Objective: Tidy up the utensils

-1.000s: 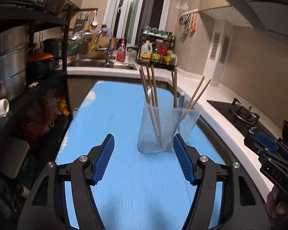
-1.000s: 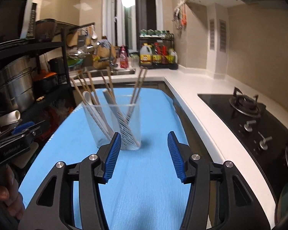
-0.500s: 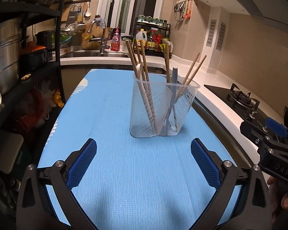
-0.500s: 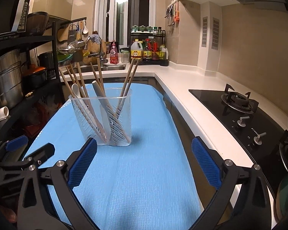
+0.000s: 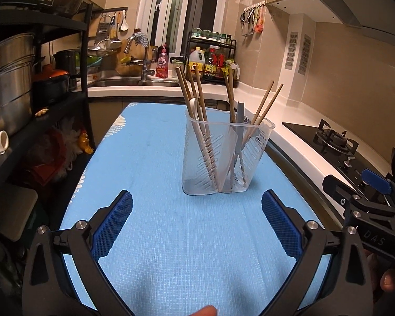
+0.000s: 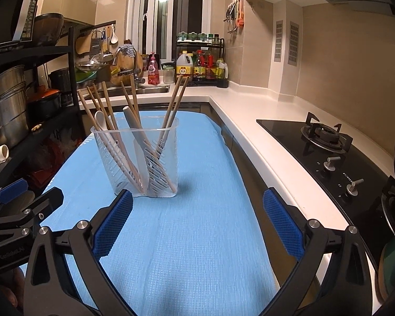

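A clear slotted plastic holder (image 5: 225, 158) of wooden chopsticks (image 5: 191, 97) stands mid-frame on the blue-matted table (image 5: 150, 163), beyond the left tool (image 5: 197, 222) and right tool (image 6: 197, 221), both newly spread wide and empty.

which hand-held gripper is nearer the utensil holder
Right, narrowly. The right hand-held gripper is open with its left pad just short of the holder, which stands ahead and left. The left hand-held gripper is open too, farther back, holder ahead and slightly right.

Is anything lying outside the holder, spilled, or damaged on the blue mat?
Nothing stands out. The clear holder stands upright on the blue mat, with chopsticks and spoons inside. No utensil lies loose on the visible mat.
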A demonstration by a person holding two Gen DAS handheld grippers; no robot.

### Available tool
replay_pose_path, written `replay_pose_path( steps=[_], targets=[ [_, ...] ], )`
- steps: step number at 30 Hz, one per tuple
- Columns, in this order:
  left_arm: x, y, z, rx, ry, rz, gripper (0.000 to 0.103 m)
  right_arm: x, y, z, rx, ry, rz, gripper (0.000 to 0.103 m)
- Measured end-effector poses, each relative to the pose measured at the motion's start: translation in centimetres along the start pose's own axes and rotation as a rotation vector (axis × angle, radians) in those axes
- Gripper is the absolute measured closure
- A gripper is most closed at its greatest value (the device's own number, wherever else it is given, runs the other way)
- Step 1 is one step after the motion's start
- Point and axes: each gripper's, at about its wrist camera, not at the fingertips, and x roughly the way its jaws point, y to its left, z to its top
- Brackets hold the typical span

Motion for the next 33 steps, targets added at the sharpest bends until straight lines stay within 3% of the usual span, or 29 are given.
replay_pose_path(
  steps=[33],
  targets=[
    [-0.11,-0.45,-0.02,0.025,-0.003,0.012,0.008,0.05,0.24,-0.07,-0.012,0.0,-0.004,0.005]
  ],
)
